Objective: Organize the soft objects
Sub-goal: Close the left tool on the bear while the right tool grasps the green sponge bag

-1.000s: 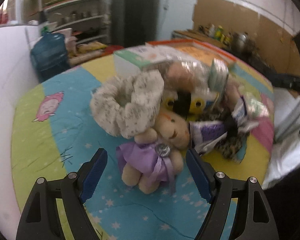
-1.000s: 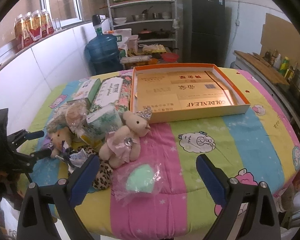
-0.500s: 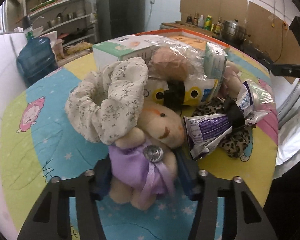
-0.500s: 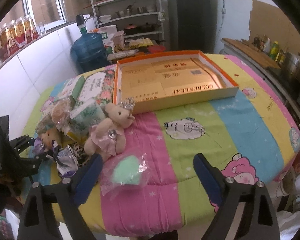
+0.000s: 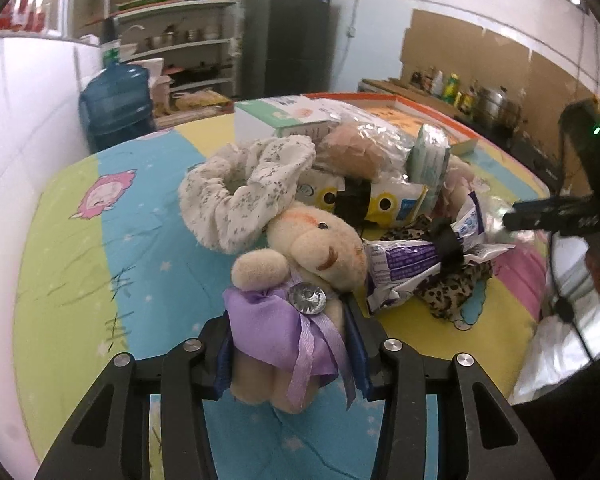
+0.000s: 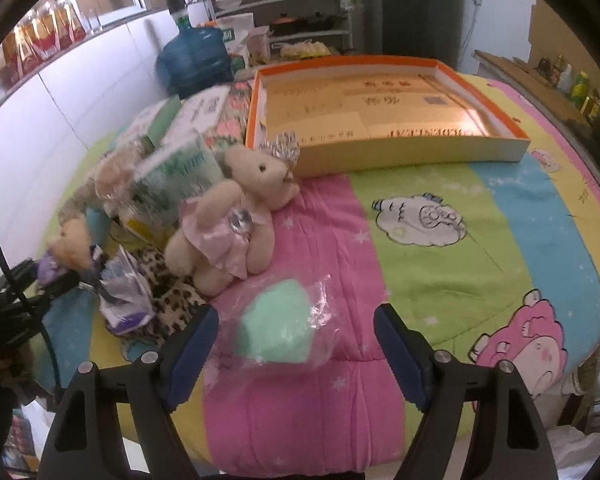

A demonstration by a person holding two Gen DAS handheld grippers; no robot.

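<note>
Since a second ago: the left gripper (image 5: 290, 354) has gone from wide open, short of the toy, to astride the purple-dressed plush bear (image 5: 300, 288). Its blue pads sit against both flanks of the bear's skirt and the jaws are closing on it; the bear is held at the waist. The bear rests on the blue stripe of the quilted table cover (image 5: 100, 240), toward the near edge.

The right gripper (image 6: 296, 346) has dropped lower and narrowed. Its jaws are closing but not yet gripping: the bagged green sponge (image 6: 278, 330) lies between them, the left pad close to the plastic wrap, the right pad clear of it. The sponge sits on the pink stripe near the cover's front edge.

Around the left grip: a floral fabric scrunchie (image 5: 244, 196) leans on the bear's head. Just right of the bear lies a purple-printed packet (image 5: 404, 268) on leopard-print cloth (image 5: 452, 292), touching its cheek. Behind is a heap of wrapped goods and a white-green box (image 5: 276, 120).

Around the right grip: a pink-dressed plush bear (image 6: 236, 224) sits just beyond the sponge, its head near the front wall of the orange-rimmed tray (image 6: 412, 156) at the far side. Tissue packs and the leopard cloth crowd the left. The path from sponge to tray over the pink and green stripes is open.
</note>
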